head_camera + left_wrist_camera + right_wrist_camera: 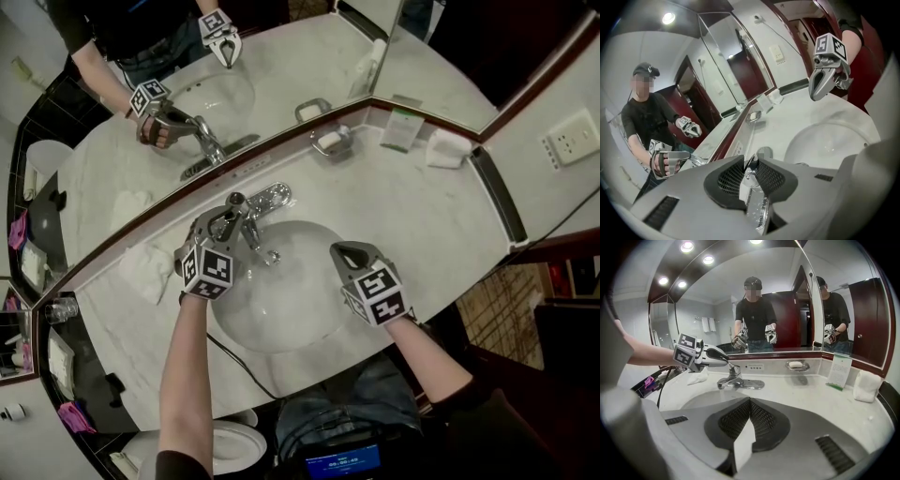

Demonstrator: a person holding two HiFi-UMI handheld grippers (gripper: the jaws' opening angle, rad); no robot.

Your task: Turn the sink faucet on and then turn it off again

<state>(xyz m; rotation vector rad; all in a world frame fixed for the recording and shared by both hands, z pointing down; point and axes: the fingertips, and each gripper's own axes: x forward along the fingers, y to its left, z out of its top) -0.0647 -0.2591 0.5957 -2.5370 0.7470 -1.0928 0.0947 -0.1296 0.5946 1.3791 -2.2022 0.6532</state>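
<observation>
Head view: the left hand-held gripper [228, 223] reaches the faucet [270, 198] at the back of the sink [281, 319], and the right hand-held gripper [345, 253] hovers over the sink. Left gripper view: the jaws pinch the chrome faucet handle [753, 187]. Right gripper view: the jaws are pressed together and empty.

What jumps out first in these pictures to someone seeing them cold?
First, the left tool clamped on the chrome faucet lever at the back of the white basin. Next, the right tool, shut and empty, hangs over the basin's right side. Behind both, the mirror along the counter repeats the whole scene.
</observation>
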